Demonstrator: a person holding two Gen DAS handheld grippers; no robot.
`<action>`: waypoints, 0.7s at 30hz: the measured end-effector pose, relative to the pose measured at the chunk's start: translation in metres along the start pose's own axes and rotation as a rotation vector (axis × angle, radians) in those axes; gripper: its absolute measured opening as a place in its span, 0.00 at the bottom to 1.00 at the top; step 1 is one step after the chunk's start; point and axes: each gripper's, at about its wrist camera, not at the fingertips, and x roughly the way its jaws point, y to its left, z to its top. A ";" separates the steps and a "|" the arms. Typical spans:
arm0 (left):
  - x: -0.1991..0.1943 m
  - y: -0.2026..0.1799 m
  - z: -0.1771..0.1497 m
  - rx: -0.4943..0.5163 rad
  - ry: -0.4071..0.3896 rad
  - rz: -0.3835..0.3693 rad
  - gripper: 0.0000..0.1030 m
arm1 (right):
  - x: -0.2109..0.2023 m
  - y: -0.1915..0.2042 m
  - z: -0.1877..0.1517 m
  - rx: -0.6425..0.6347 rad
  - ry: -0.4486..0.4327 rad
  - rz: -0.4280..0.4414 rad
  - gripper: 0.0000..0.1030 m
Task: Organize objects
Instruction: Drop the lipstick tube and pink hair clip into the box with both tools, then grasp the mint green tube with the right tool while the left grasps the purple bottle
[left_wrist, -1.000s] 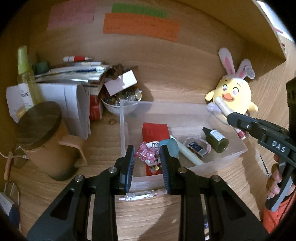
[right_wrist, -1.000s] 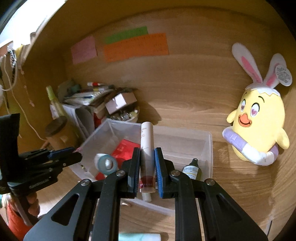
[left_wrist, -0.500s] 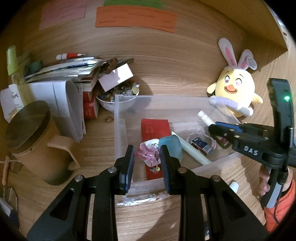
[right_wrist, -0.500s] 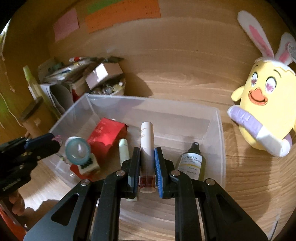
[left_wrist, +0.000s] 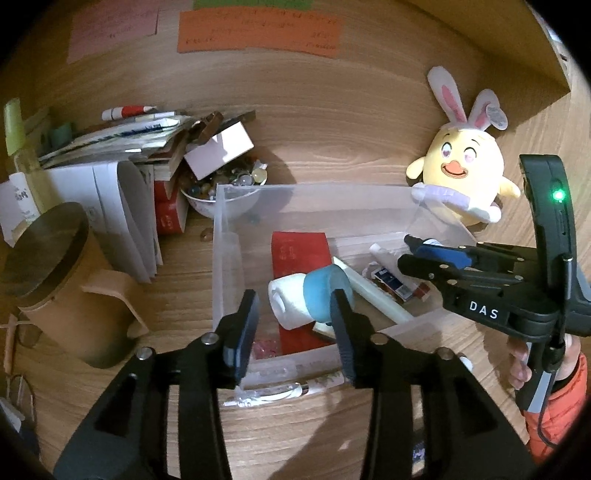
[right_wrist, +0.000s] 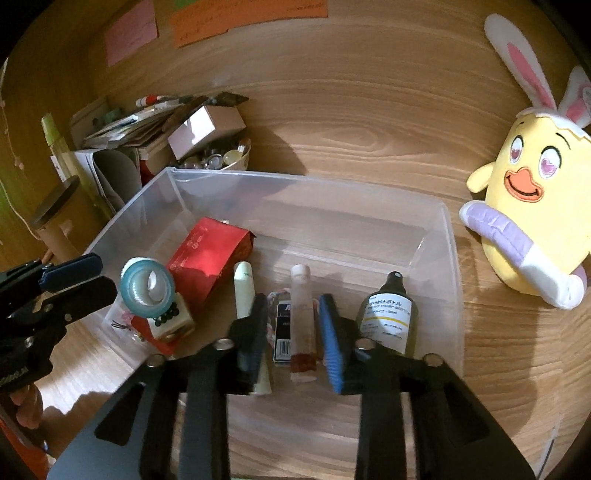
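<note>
A clear plastic storage bin (right_wrist: 448, 258) sits on the wooden desk (right_wrist: 369, 122), its far left corner close to a white bowl of glass marbles (left_wrist: 221, 192) and a pile of papers and small boxes (left_wrist: 122, 147).

The right gripper (right_wrist: 293, 332) hangs over the bin's near edge. Its jaws have just been opening, and the slim clear tube with a white cap and reddish base (right_wrist: 303, 321) lies on the bin floor between the pads with a gap on both sides, released. Just left of it lie a small dark box with a barcode (right_wrist: 282, 332) and a pale green stick (right_wrist: 245, 291); just right stands a dark pump bottle with a white and yellow label (right_wrist: 389, 317), near the right wall.

The left gripper (left_wrist: 293, 325) hovers over the bin's near left corner. Its jaws have also just been opening and grasp nothing; a small pink packet (left_wrist: 264, 345) lies below them on the bin floor. A teal roll of tape on a white block (left_wrist: 314, 295) rests on the red carton (right_wrist: 207, 262) along the left side.

A yellow plush chick with rabbit ears (right_wrist: 532, 221) sits on the desk beyond the bin's right wall. A tan cylindrical container with a dark lid (left_wrist: 51, 273) stands well left.
</note>
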 end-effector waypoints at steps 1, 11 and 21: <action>-0.003 0.000 0.000 0.000 -0.007 0.002 0.48 | -0.003 0.000 0.000 0.001 -0.007 -0.001 0.32; -0.034 -0.007 -0.002 0.003 -0.054 0.007 0.74 | -0.045 0.008 -0.007 -0.033 -0.090 -0.037 0.61; -0.050 -0.025 -0.028 0.024 -0.026 -0.040 0.82 | -0.086 0.006 -0.030 -0.045 -0.148 -0.057 0.68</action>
